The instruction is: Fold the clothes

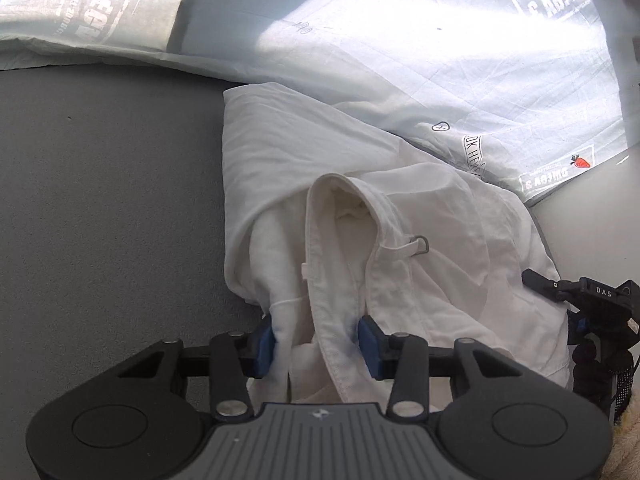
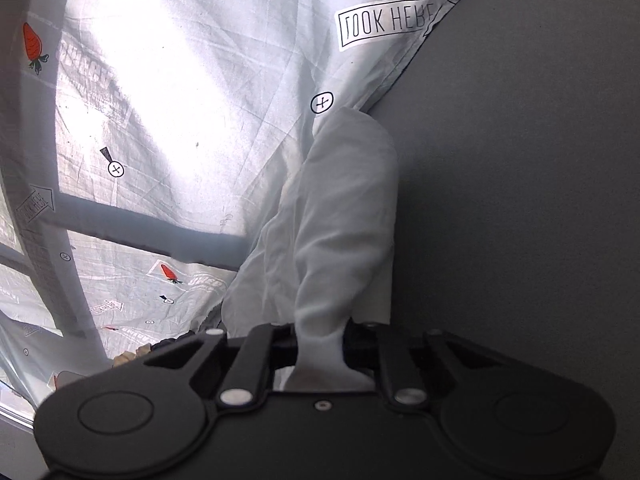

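Garment: white [image 1: 420, 248], crumpled ahead of both jaws
Left gripper [image 1: 318, 344]: jaws pinching its bunched waistband
Right gripper [image 2: 320, 344]: jaws pinching a fold

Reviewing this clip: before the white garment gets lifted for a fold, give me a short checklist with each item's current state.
1. Left gripper has fabric between its blue pads: ok, a bunched edge of the white garment sits there.
2. Left pads pressing firmly: cannot tell.
3. Right gripper clamped on cloth: ok, a pinched fold runs through its closed fingers.
4. Both grippers on the same garment: ok; the right gripper shows at its far edge.
5. Printed sheet free of the garment: not ok, they overlap.
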